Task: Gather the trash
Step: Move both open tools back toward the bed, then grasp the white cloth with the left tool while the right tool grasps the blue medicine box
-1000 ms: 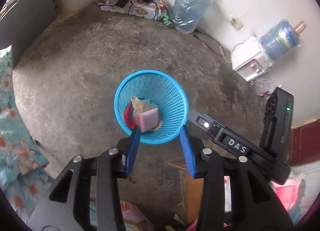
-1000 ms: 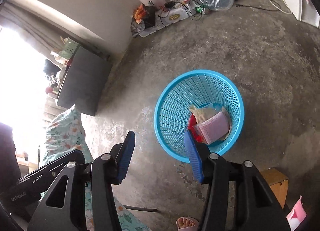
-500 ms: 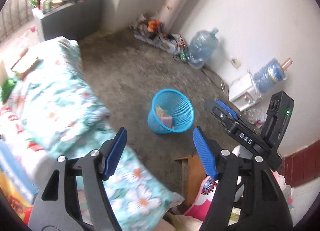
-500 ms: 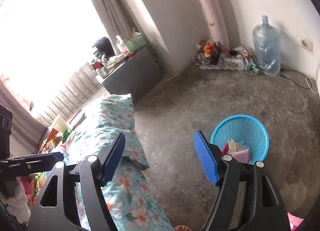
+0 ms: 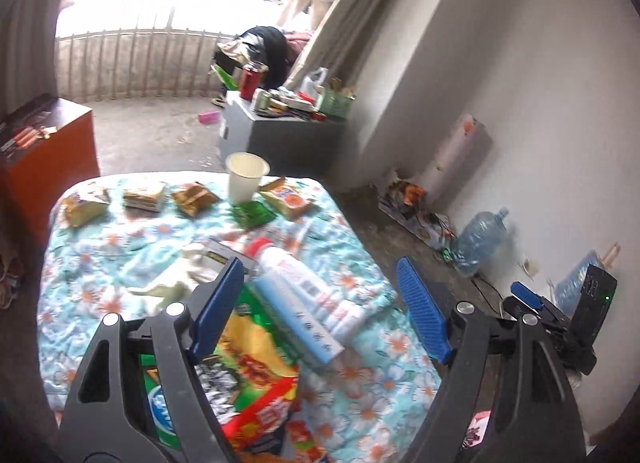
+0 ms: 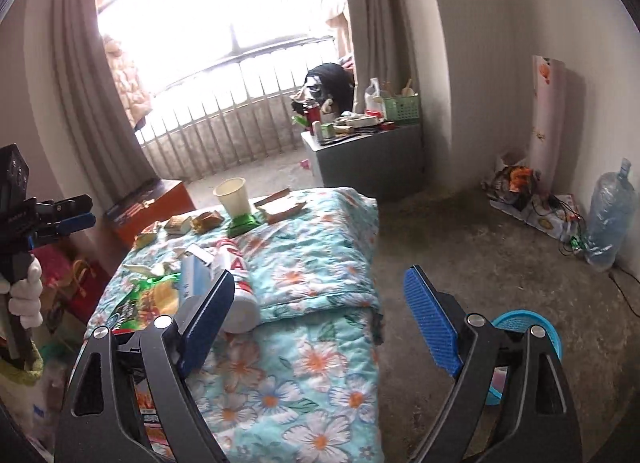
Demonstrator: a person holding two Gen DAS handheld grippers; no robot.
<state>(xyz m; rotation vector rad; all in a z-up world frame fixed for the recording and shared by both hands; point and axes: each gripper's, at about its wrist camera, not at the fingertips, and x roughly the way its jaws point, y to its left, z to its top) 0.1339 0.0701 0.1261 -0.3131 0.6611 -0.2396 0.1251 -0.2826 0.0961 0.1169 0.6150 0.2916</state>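
Trash lies over the floral quilt (image 5: 352, 247): a paper cup (image 5: 246, 177), several snack wrappers (image 5: 144, 195), a green packet (image 5: 252, 215), a white spray can (image 5: 304, 299) and a colourful snack bag (image 5: 248, 375). My left gripper (image 5: 320, 303) hovers above the can and the bag, its jaws opening with nothing between them. My right gripper (image 6: 320, 319) hangs over the near end of the bed, also opening and holding nothing. The blue basket (image 6: 532, 327) stands on the floor at lower right, partly hidden behind the right finger (image 6: 430, 323).
A grey cabinet (image 6: 372, 159) piled with clutter stands beyond the bed, and an orange-brown box (image 5: 44, 151) is to its left. A water jug (image 6: 610, 219) and cables line the right wall. A gloved hand (image 6: 24, 299) holds the left gripper's handle.
Both views swung up from the blue basket on the floor to the bed with its trash. Both pairs of jaws spread wider. The basket left the left wrist view.
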